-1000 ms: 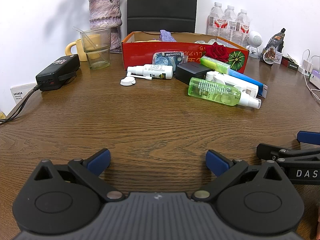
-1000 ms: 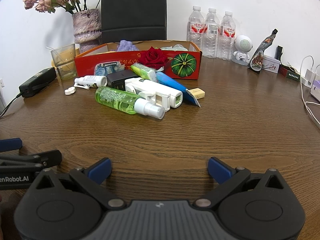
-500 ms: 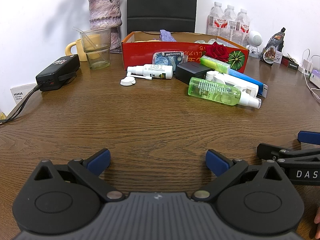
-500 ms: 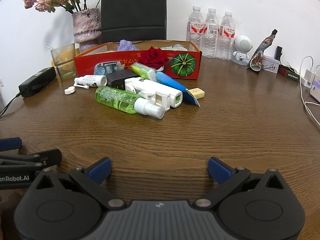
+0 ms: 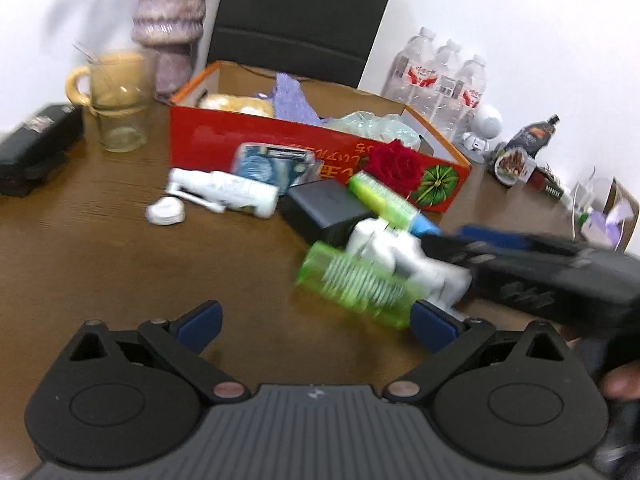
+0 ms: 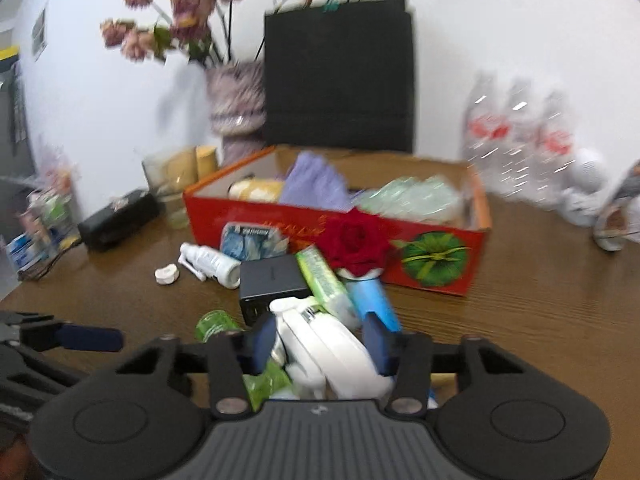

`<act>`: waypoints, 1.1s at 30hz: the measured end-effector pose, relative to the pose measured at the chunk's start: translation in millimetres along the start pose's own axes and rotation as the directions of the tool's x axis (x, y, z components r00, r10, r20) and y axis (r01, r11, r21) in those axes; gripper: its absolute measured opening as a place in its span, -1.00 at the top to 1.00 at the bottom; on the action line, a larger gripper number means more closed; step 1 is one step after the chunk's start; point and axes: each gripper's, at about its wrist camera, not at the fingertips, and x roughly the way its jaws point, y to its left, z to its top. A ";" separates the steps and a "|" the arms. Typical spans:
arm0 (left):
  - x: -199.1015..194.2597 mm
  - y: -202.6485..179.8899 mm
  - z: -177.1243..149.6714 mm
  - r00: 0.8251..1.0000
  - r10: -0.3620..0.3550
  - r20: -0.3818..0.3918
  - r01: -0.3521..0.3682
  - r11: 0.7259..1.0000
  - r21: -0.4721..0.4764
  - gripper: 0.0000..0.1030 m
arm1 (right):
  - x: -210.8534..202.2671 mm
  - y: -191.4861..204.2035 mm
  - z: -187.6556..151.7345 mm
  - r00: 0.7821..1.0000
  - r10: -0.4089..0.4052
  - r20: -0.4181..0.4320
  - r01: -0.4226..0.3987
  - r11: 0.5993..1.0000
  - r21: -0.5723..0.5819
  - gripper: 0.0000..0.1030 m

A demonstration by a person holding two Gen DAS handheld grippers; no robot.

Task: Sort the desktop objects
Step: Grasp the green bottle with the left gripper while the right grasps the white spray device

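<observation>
A pile of small items lies in front of the red box [image 5: 280, 148] [image 6: 440, 248]: a green spray bottle [image 5: 356, 284] [image 6: 216, 322], a white device [image 5: 404, 256] [image 6: 332, 344], a black charger [image 5: 324, 208] [image 6: 272, 280], a green tube [image 5: 384, 200] [image 6: 324, 280], a blue tube [image 6: 376, 300] and a white spray bottle [image 5: 224, 192] [image 6: 208, 260]. My right gripper [image 6: 324, 344] has its jaws narrowed around the white device, both pads at its sides. My left gripper [image 5: 316, 320] is open and empty, just in front of the green bottle.
A glass [image 5: 120, 112], a yellow mug, a vase [image 5: 172, 20] and a black power brick [image 5: 36, 148] stand at the back left. Water bottles [image 5: 440, 80] and a small white robot figure [image 5: 484, 128] stand at the back right. A red rose [image 6: 356, 240] leans on the box.
Both grippers have moved forward to the pile. The right gripper has narrowed from wide open onto the white device. The left gripper stays open.
</observation>
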 end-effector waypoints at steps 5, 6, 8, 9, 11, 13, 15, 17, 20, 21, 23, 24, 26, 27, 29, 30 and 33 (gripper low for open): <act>13.8 3.0 7.9 0.999 -0.022 -0.031 0.020 0.999 -0.045 -0.91 | 21.8 -18.6 26.8 0.997 0.074 -0.012 -0.074 0.997 -0.023 0.14; 16.2 2.9 8.6 0.999 -0.030 -0.040 0.028 0.998 -0.054 -0.89 | 26.1 -22.3 32.2 0.996 0.089 -0.015 -0.089 0.996 -0.028 0.14; 23.7 0.2 11.2 0.998 -0.038 -0.051 0.034 0.996 -0.078 -0.82 | 30.7 -29.2 39.6 0.994 0.106 -0.019 -0.106 0.994 -0.031 0.15; 28.1 -1.8 12.5 0.998 -0.035 -0.057 0.030 0.996 -0.087 -0.64 | 24.6 -31.4 36.5 0.996 0.090 -0.019 -0.090 0.996 -0.019 0.18; 35.8 -6.1 13.8 0.998 -0.026 -0.054 0.021 0.996 -0.086 -0.31 | 15.1 -35.1 30.6 0.997 0.071 -0.020 -0.071 0.997 0.000 0.21; 41.1 -9.8 12.7 0.999 -0.031 -0.038 0.028 0.998 -0.059 -0.11 | 8.6 -35.6 24.7 0.997 0.069 -0.021 -0.069 0.998 0.003 0.30; 42.5 -11.9 11.1 0.998 -0.042 -0.050 0.041 0.999 -0.017 0.19 | 4.5 -31.6 20.7 0.997 0.078 -0.027 -0.078 0.997 -0.009 0.30; 35.2 -10.9 9.2 0.998 -0.030 -0.058 0.033 0.998 0.045 0.33 | 0.4 -26.4 19.5 0.996 0.084 -0.021 -0.084 0.996 -0.012 0.27; 20.5 -1.3 2.7 0.998 -0.014 -0.055 0.022 0.989 0.143 0.37 | -1.0 -21.2 22.9 0.995 0.100 0.012 -0.100 0.995 -0.014 0.14; 16.0 1.4 1.1 0.998 -0.006 -0.057 0.015 0.985 0.173 0.37 | 0.5 -19.1 25.0 0.994 0.109 0.024 -0.108 0.994 -0.022 0.13; 9.6 2.6 -1.1 0.998 0.001 -0.070 0.016 0.970 0.243 0.37 | 11.8 -14.1 29.8 0.994 0.106 0.024 -0.105 0.994 -0.035 0.12; 8.4 3.9 -1.1 0.997 0.006 -0.072 0.012 0.969 0.245 0.35 | 19.3 -11.4 32.4 0.995 0.099 0.018 -0.098 0.994 -0.041 0.10; 8.4 6.8 -0.9 0.997 0.016 -0.072 0.001 0.975 0.224 0.25 | 30.7 -4.8 35.3 0.997 0.075 0.010 -0.075 0.995 -0.059 0.01; 9.3 7.6 -1.2 0.997 0.021 -0.072 -0.005 0.976 0.217 0.23 | 34.2 -0.7 34.7 0.998 0.064 0.004 -0.063 0.995 -0.072 -0.02; 12.0 8.6 -3.8 0.997 0.025 -0.076 -0.009 0.978 0.210 0.21 | 36.9 6.5 31.6 0.999 0.045 -0.009 -0.046 0.995 -0.087 -0.04; 12.7 8.4 -5.9 0.997 0.026 -0.072 -0.010 0.977 0.213 0.24 | 34.5 10.1 29.7 0.999 0.039 -0.013 -0.040 0.995 -0.087 -0.03; 6.2 4.0 -16.9 0.998 0.046 -0.044 -0.034 0.970 0.242 0.39 | 21.5 22.1 19.8 0.999 0.023 -0.027 -0.025 0.996 -0.091 -0.01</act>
